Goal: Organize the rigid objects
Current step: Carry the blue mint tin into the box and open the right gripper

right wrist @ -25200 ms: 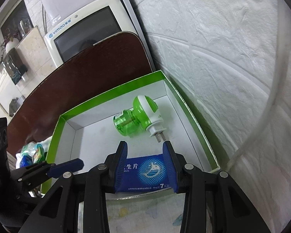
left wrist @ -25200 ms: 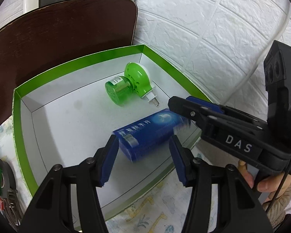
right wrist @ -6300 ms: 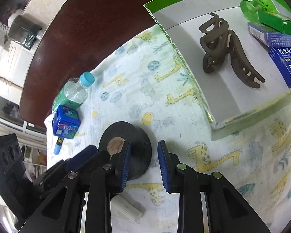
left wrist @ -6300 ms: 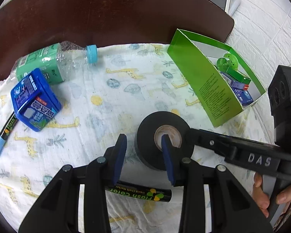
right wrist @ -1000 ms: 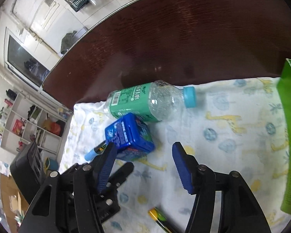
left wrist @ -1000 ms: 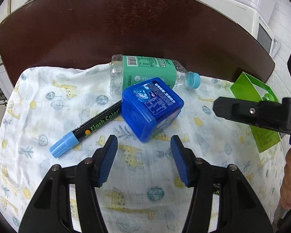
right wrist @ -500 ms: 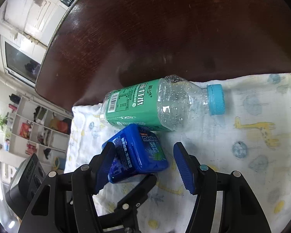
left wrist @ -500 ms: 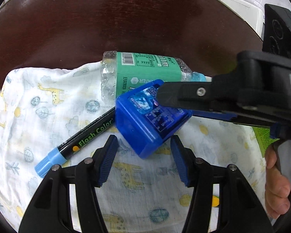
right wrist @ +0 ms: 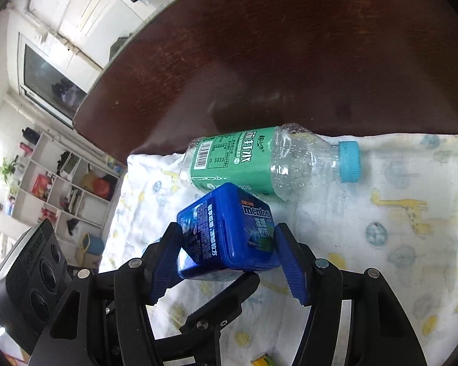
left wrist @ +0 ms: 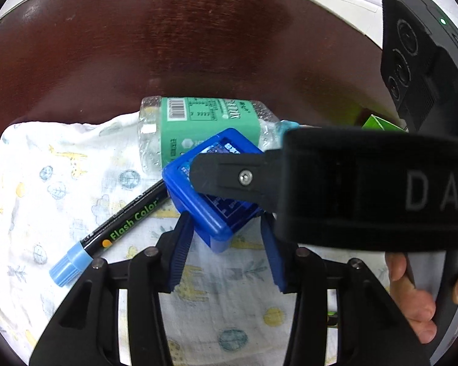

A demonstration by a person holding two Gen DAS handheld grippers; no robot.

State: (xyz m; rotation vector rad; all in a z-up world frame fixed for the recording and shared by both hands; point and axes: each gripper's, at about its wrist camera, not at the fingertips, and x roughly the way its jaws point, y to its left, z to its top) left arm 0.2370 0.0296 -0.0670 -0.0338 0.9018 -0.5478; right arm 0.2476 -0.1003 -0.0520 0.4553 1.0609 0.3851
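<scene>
The left gripper [left wrist: 226, 245] is pointing forward and down at the table, its jaws standing wide apart. The right gripper [right wrist: 229, 260] is reaching across from the right, just ahead of the left one and above its fingers, and its jaws are also spread wide; one black finger [left wrist: 229, 180] of it is lying crosswise in the left wrist view. A hand [left wrist: 418, 299] is wrapping around the right gripper's handle, with the finger ends curling toward the camera.
</scene>
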